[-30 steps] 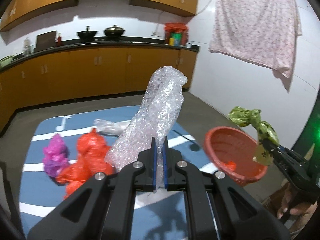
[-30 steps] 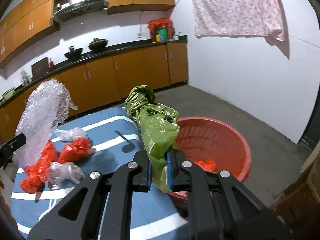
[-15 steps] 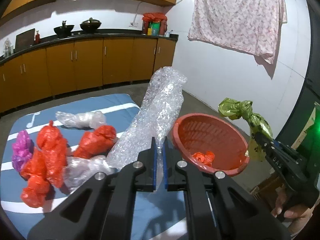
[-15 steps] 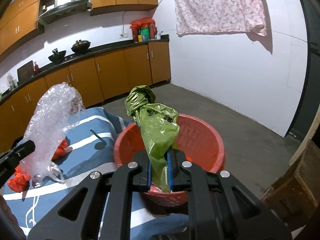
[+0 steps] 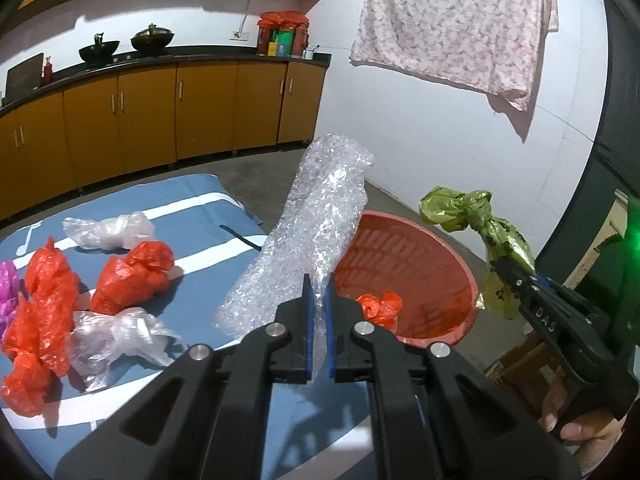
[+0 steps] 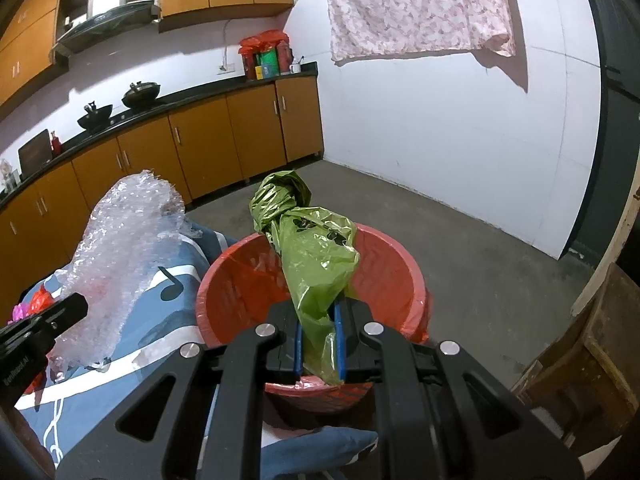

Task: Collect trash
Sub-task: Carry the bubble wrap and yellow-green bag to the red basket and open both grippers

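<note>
A: Red plastic, that basin [image 6: 400,268] beside the blue bed cover [image 5: 208,216], with one crumpled red bag [image 5: 380,309] lying inside it.

B: And the left gripper [image 5: 318,334]?

A: Its blue pads [image 5: 307,332] are pinched narrow on a roll of bubble wrap [image 5: 316,224], which stands up tilted over the cover's edge, its top close to the basin's near rim.

B: The right gripper [image 6: 318,346]?

A: Closed narrow too, clamping a knotted green bag [image 6: 316,256]. From the right wrist view the bag hangs in front of the basin's opening; from the left wrist view it sits just off the basin's far side, raised above the rim.

B: What's left on the cover?

A: Two clear plastic bags [image 5: 108,230], several red bags [image 5: 136,276] and a bit of a purple bag [image 5: 8,292] at the left edge, all well apart from the basin.

B: Anything else around?

A: Orange kitchen cabinets [image 5: 152,116] along the back and a pink flowered cloth [image 5: 452,20] hanging on the white wall.
</note>
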The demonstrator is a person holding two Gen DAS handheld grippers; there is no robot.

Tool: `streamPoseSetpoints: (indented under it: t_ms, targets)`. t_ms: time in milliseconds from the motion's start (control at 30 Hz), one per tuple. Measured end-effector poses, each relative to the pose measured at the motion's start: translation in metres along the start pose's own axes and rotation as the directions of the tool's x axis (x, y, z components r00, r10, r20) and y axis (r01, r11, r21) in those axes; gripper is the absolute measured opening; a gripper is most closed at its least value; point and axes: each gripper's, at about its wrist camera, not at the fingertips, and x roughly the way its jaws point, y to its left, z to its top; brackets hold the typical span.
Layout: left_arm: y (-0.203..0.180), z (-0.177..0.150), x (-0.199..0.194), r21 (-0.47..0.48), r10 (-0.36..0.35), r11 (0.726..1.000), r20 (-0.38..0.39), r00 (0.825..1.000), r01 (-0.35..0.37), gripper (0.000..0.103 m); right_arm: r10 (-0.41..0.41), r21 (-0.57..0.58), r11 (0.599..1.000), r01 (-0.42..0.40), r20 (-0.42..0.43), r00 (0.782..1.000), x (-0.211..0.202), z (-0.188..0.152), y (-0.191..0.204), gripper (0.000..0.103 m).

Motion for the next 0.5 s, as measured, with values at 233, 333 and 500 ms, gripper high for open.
streamPoseSetpoints:
  t_ms: [233,333,500]
  targets:
    - [-0.009,-0.001,0.011,0.012,-0.025,1.0,-0.011,1.0,0.025,0.006,-0.004,0.023,1.0,0.004,-0.015,1.0,0.006,-0.001,-0.003,0.012]
    - [-0.012,0.0,0.015,0.015,-0.035,0.999,-0.016,0.999,0.035,0.006,-0.003,0.034,0.999,0.004,-0.02,1.0,0.01,0.0,-0.007,0.012]
    - [-0.018,0.001,0.025,0.014,-0.061,0.998,-0.023,0.998,0.061,0.006,-0.004,0.044,0.999,0.005,-0.025,1.0,0.016,0.002,-0.008,0.012]
